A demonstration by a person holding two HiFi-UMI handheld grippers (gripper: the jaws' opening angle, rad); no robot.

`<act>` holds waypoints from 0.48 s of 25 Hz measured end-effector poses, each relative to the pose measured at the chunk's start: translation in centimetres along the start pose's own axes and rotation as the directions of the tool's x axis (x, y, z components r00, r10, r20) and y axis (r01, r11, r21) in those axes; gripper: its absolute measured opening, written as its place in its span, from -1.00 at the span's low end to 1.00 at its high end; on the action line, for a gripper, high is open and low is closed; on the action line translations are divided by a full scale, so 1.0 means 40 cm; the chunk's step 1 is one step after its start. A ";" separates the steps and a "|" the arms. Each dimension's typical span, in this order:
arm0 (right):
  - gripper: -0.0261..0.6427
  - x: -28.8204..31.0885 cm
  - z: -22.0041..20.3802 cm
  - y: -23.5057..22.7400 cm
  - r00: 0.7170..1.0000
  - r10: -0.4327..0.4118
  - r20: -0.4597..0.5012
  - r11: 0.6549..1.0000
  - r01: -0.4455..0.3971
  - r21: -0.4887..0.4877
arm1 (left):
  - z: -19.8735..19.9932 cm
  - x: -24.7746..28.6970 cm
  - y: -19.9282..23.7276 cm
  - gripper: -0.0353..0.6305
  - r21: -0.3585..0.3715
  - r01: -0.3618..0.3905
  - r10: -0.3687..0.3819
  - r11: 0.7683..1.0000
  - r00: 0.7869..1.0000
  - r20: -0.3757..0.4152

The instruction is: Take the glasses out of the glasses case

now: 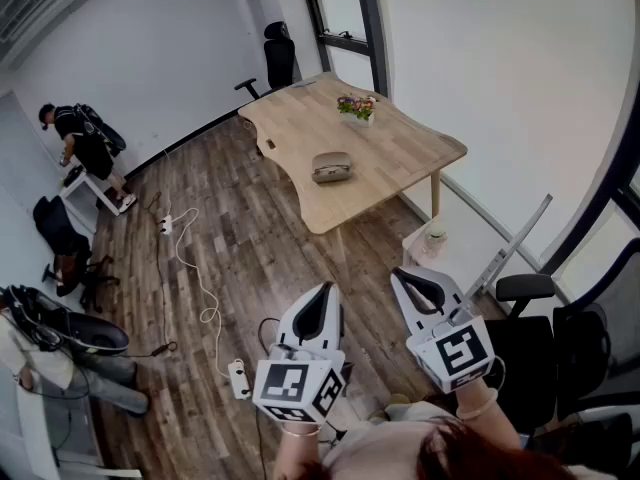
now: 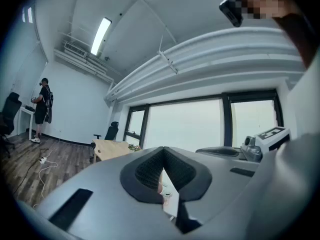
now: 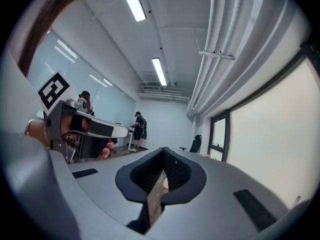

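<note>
A grey-brown glasses case (image 1: 332, 167) lies closed on the light wooden table (image 1: 400, 153), near its front edge, far ahead of me. Both grippers are held close to my body over the wood floor, well short of the table. In the head view my left gripper (image 1: 324, 289) and right gripper (image 1: 401, 274) point toward the table, tips together and nothing between them. The left gripper view shows my left gripper (image 2: 162, 151) shut, with a corner of the table (image 2: 111, 147) in the distance. My right gripper (image 3: 163, 151) is likewise shut and empty. No glasses are visible.
A small pot of flowers (image 1: 357, 107) stands at the table's far side, with a black office chair (image 1: 279, 56) beyond. A white cable and power strip (image 1: 238, 377) lie on the floor ahead-left. Another black chair (image 1: 545, 343) is at my right. A person (image 1: 80, 138) stands by the far left wall.
</note>
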State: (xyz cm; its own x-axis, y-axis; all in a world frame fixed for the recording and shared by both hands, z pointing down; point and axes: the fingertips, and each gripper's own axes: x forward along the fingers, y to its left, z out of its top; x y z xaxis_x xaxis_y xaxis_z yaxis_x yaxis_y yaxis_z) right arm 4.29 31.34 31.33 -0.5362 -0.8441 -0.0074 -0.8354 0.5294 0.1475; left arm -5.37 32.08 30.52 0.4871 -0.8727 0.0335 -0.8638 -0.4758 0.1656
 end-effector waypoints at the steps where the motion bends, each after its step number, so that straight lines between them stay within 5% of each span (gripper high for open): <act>1: -0.93 0.006 0.006 -0.005 1.000 0.005 0.014 1.000 -0.005 0.012 | 0.004 0.009 0.000 -0.89 -0.002 0.002 -0.002 1.000 1.000 -0.001; 12: -0.93 0.025 -0.012 -0.073 0.996 0.072 0.043 0.995 -0.075 0.068 | -0.008 0.117 -0.027 -0.89 -0.015 -0.021 0.021 1.000 1.000 0.000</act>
State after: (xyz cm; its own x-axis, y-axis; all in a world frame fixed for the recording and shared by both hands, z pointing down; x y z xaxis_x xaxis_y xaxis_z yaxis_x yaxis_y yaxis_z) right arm 6.25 28.89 31.37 -0.5994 -0.7994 -0.0396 -0.7994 0.5954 0.0800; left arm -2.12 28.53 30.82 0.4689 -0.8825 0.0367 -0.8718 -0.4558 0.1794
